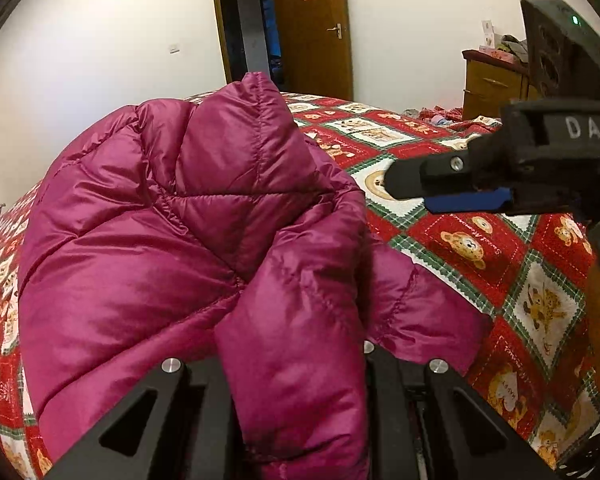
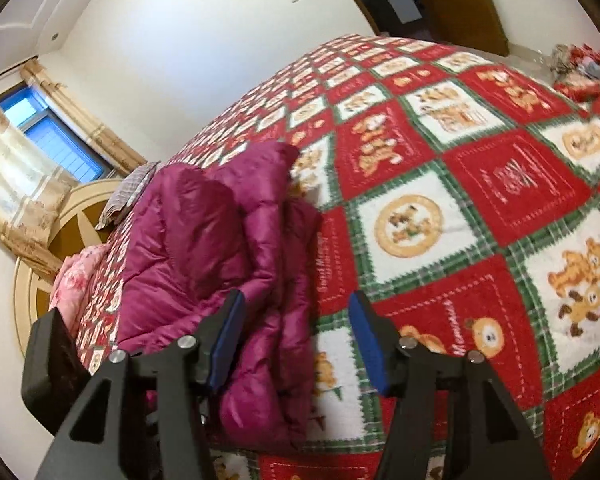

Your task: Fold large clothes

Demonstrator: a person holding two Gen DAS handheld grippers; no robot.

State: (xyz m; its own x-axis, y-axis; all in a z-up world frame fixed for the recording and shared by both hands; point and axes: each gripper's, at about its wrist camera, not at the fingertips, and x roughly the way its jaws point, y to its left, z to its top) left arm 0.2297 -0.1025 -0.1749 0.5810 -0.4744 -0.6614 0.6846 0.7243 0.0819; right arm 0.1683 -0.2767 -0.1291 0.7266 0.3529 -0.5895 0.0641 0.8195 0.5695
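A magenta quilted down jacket [image 1: 172, 232] lies bunched on the bed. In the left wrist view my left gripper [image 1: 296, 364] is shut on a fold of the jacket, which rises between its black jaws. My right gripper [image 1: 408, 196] shows in that view at the right, above the bedspread and apart from the jacket. In the right wrist view my right gripper [image 2: 296, 340] is open with blue pads [image 2: 366, 340]. The jacket [image 2: 204, 248] lies just ahead of it, reaching into the gap near the left pad, not gripped.
The bed is covered by a red, green and white teddy-bear bedspread [image 2: 460, 200]. A pink pillow [image 2: 74, 280] and a checked pillow [image 2: 132, 192] lie near the headboard. A wooden door [image 1: 312, 28] and a wooden dresser [image 1: 492, 84] stand by the far wall.
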